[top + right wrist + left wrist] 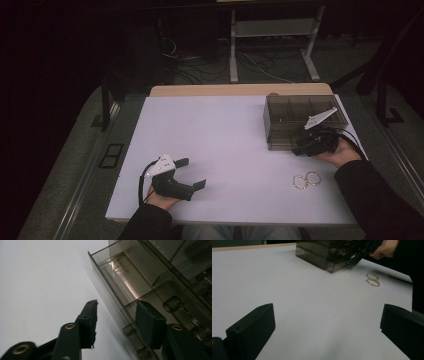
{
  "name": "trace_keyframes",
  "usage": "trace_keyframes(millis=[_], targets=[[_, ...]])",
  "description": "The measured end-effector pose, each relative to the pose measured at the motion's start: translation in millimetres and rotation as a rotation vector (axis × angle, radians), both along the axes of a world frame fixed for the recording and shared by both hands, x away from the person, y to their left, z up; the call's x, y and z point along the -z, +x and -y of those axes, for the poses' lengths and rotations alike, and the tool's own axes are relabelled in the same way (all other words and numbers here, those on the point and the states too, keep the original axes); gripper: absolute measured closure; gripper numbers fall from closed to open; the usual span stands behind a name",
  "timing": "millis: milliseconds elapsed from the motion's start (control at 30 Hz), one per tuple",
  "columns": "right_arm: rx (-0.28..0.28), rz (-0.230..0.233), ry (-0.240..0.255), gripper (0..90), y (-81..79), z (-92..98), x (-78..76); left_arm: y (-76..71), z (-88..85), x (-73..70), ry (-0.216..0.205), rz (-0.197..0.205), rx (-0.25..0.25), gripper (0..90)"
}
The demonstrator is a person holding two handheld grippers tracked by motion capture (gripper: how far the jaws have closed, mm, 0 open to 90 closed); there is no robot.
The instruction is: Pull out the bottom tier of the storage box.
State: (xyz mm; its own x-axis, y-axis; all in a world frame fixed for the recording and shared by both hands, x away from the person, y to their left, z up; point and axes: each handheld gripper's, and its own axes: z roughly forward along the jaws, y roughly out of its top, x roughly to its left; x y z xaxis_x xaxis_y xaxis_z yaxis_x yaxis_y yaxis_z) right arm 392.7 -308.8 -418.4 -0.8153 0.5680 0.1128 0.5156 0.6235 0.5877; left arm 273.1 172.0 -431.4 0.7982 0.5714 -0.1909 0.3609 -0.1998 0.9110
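Observation:
A smoky see-through drawer box [290,120] stands at the back right of the white table top [225,140]. Its lowest drawer [125,280] is pulled out a little. My right gripper [116,305] straddles that drawer's front wall beside a small knob [128,330], one jaw outside and one inside, with a gap left at the outer pad. From above, the right gripper [300,146] sits at the box's front. Two gold bracelets [306,180] lie touching on the table near the right forearm. My left gripper [194,173] rests open at the front left, with nothing between its jaws.
The left gripper view looks across bare table to the box [319,252], the bracelets [372,280] and the right gripper [355,256]. Behind the table, cables [200,65] and a white metal frame [272,30] sit on the floor. A dark sleeve [380,195] crosses the front right corner.

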Motion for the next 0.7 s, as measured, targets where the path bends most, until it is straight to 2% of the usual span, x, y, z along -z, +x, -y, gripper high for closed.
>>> trace_keyframes(millis=[100, 333, 700], targets=[[0.004, 0.003, -0.001, 59.3, 2.3, 0.6, 1.1, 0.0, 0.0, 0.0, 0.0, 0.0, 0.0, 0.0], [-0.003, 0.001, -0.01, 66.3, 3.8, 1.3, 2.7, 0.0, 0.0, 0.1, 0.0, -0.001, 0.001, 0.0], [-0.023, -0.007, -0.031, 69.7, 2.7, -0.3, 4.8, 0.0, 0.0, 0.2, 0.0, -0.003, 0.0, 0.0]])
